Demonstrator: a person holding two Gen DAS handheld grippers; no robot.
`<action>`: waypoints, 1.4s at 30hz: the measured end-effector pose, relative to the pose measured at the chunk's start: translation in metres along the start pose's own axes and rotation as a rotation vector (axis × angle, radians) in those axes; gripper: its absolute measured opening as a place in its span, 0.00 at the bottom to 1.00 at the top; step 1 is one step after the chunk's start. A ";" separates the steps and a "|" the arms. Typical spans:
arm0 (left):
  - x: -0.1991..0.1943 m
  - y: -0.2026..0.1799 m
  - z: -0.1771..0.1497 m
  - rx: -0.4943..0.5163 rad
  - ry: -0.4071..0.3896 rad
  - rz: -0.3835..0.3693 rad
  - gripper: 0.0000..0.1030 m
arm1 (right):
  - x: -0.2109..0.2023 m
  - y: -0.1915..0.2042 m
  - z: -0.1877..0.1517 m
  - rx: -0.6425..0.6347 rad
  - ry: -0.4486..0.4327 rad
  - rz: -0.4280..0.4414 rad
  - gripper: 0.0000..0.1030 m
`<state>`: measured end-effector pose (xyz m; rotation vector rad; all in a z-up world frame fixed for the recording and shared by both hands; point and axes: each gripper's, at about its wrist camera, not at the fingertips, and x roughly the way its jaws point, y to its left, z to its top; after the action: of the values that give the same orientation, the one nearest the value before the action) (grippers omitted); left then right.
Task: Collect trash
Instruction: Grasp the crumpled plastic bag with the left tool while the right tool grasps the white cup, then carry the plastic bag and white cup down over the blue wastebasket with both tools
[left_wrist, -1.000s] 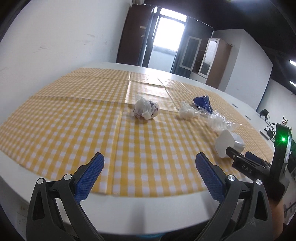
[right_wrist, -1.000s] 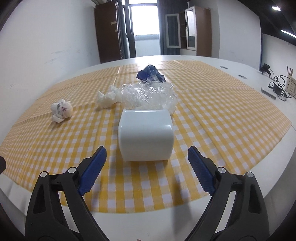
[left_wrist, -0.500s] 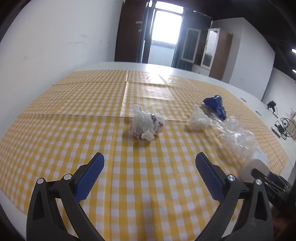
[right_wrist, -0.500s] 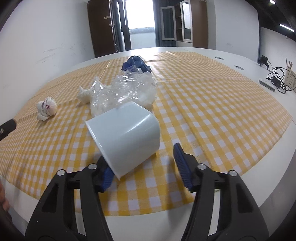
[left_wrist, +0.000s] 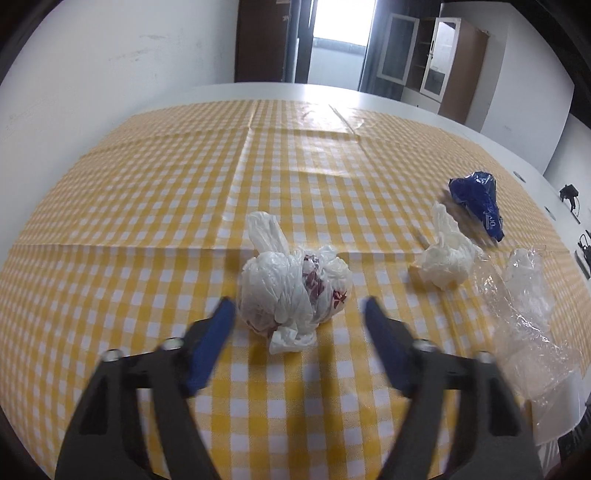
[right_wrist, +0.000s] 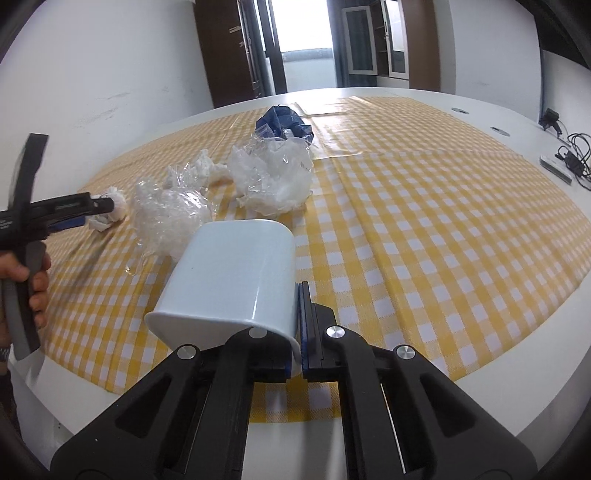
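Observation:
My right gripper is shut on the rim of a white bin and holds it tilted above the table's near edge. My left gripper is open, its jaws either side of a crumpled white bag with red print on the yellow checked cloth. The left gripper also shows in the right wrist view, by that same bag. Other trash lies to the right: a white wad, clear plastic film, a blue wrapper.
The cloth covers a large white table beside a white wall. Cables and a power strip lie at the far right. Clear film and the blue wrapper lie beyond the bin.
My right gripper closed on the bin's rim and lifted it tilted. My left gripper moved forward to the crumpled white bag and its jaws narrowed around it.

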<state>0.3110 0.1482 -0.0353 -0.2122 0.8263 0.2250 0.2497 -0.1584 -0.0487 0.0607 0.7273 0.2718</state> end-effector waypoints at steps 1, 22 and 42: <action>0.001 0.000 0.000 0.004 0.001 -0.009 0.43 | -0.002 -0.002 -0.001 0.005 -0.005 0.010 0.03; -0.122 -0.007 -0.099 -0.062 -0.167 -0.173 0.08 | -0.066 -0.001 -0.044 0.005 -0.097 0.145 0.03; -0.209 -0.039 -0.186 -0.067 -0.228 -0.302 0.05 | -0.124 0.020 -0.101 -0.073 -0.088 0.267 0.03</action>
<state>0.0544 0.0358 0.0022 -0.3633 0.5516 -0.0083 0.0901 -0.1762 -0.0406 0.1001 0.6207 0.5472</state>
